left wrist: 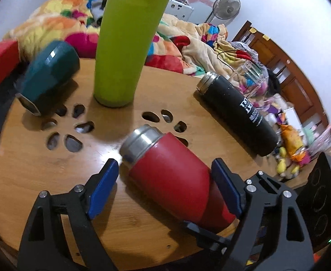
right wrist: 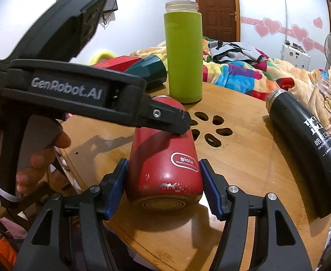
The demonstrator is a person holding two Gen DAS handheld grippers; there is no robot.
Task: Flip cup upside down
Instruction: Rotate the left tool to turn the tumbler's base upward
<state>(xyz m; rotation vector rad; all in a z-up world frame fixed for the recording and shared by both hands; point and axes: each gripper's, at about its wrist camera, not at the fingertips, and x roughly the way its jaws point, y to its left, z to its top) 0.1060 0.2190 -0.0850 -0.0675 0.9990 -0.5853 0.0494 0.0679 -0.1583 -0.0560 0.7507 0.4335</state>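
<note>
A red steel cup (left wrist: 176, 176) lies on its side on the round wooden table (left wrist: 143, 90), its silver mouth pointing away. My left gripper (left wrist: 165, 174) is open around its middle; the right pad touches it, the left pad stands apart. In the right wrist view the red cup (right wrist: 165, 164) shows its base toward the camera. My right gripper (right wrist: 163, 178) straddles the base end, blue pads close to both sides, seemingly closed on it. The left gripper's body (right wrist: 75, 94) reaches in from the left above the cup.
A tall green cup (left wrist: 129, 45) stands upright behind. A teal cup (left wrist: 50, 76) lies at the left, a black bottle (left wrist: 240, 110) at the right, with a clear glass (left wrist: 253, 76) beyond. Petal-shaped holes (left wrist: 68, 126) pierce the tabletop. A bed with colourful blankets lies behind.
</note>
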